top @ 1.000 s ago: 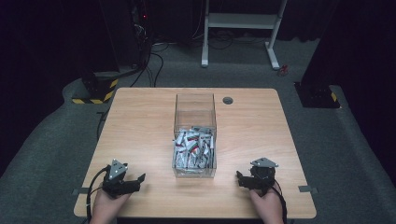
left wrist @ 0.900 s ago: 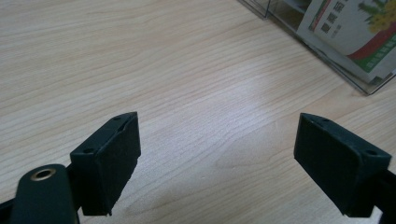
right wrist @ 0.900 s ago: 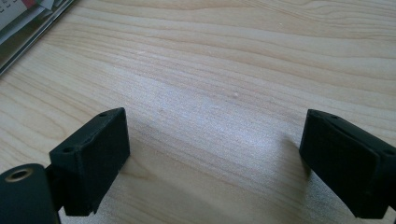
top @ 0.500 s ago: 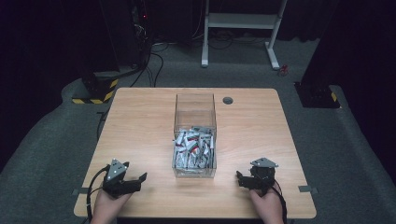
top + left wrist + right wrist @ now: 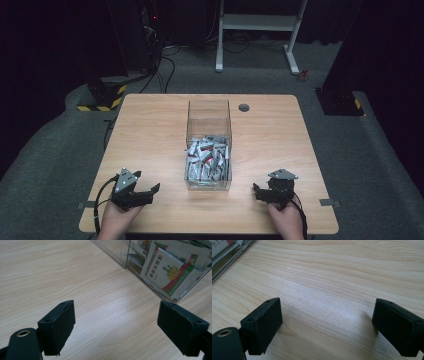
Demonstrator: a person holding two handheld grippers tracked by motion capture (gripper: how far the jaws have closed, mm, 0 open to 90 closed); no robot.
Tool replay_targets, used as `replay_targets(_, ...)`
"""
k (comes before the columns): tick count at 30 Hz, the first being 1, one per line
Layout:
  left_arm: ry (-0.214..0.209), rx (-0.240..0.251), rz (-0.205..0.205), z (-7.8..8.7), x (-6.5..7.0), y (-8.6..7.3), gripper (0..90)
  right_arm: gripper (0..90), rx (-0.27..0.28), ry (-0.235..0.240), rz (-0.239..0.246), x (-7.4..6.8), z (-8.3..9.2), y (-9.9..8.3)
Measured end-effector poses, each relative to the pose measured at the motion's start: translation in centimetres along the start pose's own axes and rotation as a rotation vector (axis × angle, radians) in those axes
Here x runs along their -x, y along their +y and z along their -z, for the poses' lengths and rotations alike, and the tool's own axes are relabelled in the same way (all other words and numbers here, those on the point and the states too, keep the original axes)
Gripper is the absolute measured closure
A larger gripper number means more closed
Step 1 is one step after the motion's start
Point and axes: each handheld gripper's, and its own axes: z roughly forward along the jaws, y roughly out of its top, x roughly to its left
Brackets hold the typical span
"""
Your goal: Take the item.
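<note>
At the bottom left of the high view the left gripper (image 5: 147,192) is held low over the table (image 5: 150,130) by a hand (image 5: 116,220) entering from the bottom edge, jaws pointed toward the right and slightly up the frame, spread wide with nothing between them. In the left gripper view the two black pads (image 5: 58,326) are seen far apart over bare wood. At the bottom right the right gripper (image 5: 257,192) is held by the other hand (image 5: 285,220), jaws pointed left toward frame centre, likewise parted and empty; bare wood is seen between its pads (image 5: 263,325) in the right gripper view. Between both grippers, at mid frame, the clear box (image 5: 209,112) is stood on the table, its near half filled with sachets (image 5: 207,160). A white, green and red sachet (image 5: 168,271) is pressed against the box wall at the upper right of the left gripper view. Farther up, a round grommet (image 5: 244,107) is set in the table.
</note>
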Motion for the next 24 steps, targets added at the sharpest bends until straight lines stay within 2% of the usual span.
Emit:
replay_targets(13, -0.012, 0.021, -0.006, 0.4, 0.6, 1.1, 15.7, 9.3, -0.001, 0.003, 0.001, 0.0, 0.0, 0.0)
replay_targets(24, -0.034, 0.043, 0.006, 0.5, 1.2, 1.8, 16.0, 9.4, 0.000, 0.003, 0.002, 0.0, 0.0, 0.0)
